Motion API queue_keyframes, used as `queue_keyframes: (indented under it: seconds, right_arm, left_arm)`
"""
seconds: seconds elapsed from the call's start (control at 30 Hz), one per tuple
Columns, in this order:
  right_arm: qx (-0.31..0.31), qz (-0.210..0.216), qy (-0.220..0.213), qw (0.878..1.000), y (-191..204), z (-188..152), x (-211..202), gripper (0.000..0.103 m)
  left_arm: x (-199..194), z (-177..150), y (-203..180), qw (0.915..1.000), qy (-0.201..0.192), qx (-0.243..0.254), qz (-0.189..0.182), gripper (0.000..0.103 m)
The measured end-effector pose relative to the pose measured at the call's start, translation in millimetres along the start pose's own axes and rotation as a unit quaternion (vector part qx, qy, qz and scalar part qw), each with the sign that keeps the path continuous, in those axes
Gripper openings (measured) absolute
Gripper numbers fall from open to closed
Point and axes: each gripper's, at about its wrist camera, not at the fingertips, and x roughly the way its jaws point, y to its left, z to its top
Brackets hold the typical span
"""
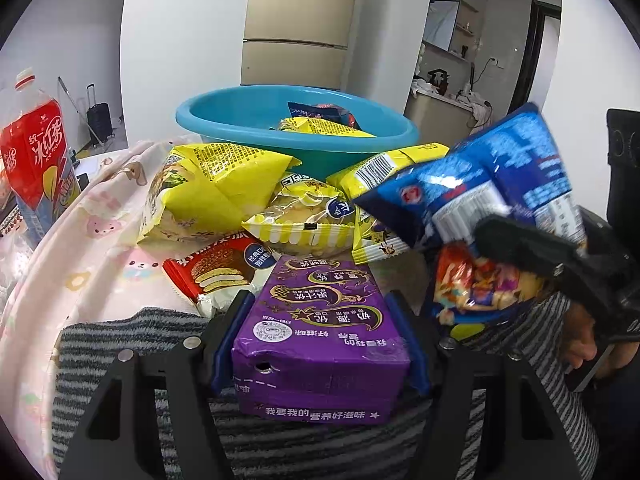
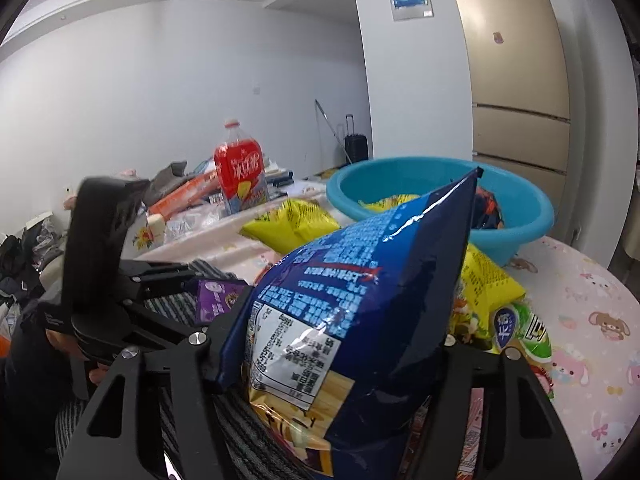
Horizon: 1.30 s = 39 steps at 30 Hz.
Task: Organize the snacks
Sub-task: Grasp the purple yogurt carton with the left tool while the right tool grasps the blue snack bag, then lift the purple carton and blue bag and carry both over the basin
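My left gripper (image 1: pixel 320 312) is shut on a purple drink carton (image 1: pixel 320 336), held low over a striped cloth; the carton also shows in the right wrist view (image 2: pixel 214 294). My right gripper (image 2: pixel 332 344) is shut on a blue snack bag (image 2: pixel 352 300), lifted above the table; in the left wrist view the bag (image 1: pixel 480 184) hangs at the right. A blue basin (image 1: pixel 296 120) at the back holds a yellow bag and a dark blue bag. Yellow snack bags (image 1: pixel 208 188), a pastry pack (image 1: pixel 304 220) and a red pie pack (image 1: pixel 216 272) lie in front of it.
A red iced-tea bottle (image 1: pixel 36 156) stands at the left on the pink patterned tablecloth (image 1: pixel 92 240). A striped cloth (image 1: pixel 120 340) lies at the near edge. A green snack pack (image 2: pixel 524 332) lies at the right. A beige fridge (image 1: pixel 300 20) stands behind.
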Motion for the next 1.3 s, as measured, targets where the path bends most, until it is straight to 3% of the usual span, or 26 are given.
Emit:
queue_keyframes:
  seconds: [0.33,0.53,0.67,0.8,0.87,1.1,1.3]
  right_arm:
    - [-0.003,0.005,-0.021,1.0,3,2,-7,0.063]
    - [-0.004,-0.002,-0.037,0.999,2,4,-14,0.063]
    - [0.002,-0.019,-0.082,0.996,-6,16,-37,0.063]
    - [0.012,-0.081,-0.095,0.992,-17,30,-57,0.064]
    - [0.023,-0.093,-0.102,0.99,-19,35,-64,0.065]
    - [-0.011,-0.111,-0.148,0.983,2,72,-89,0.064]
    - [-0.035,-0.077,-0.2,0.976,19,122,-110,0.064]
  left_arm:
    - [-3,0,0,1.0,-0.007,0.002,0.004,0.069]
    - [-14,2,3,0.9994,-0.033,-0.008,0.001,0.067]
    - [-26,7,1,0.998,-0.063,-0.006,0.006,0.067]
    - [-52,15,-7,0.9946,-0.103,0.005,0.012,0.067]
    - [-68,23,-11,0.9934,-0.112,-0.006,0.027,0.066]
    - [-136,63,-32,0.9796,-0.201,-0.003,0.003,0.067]
    - [-169,123,-40,0.9683,-0.249,0.009,-0.002,0.066]
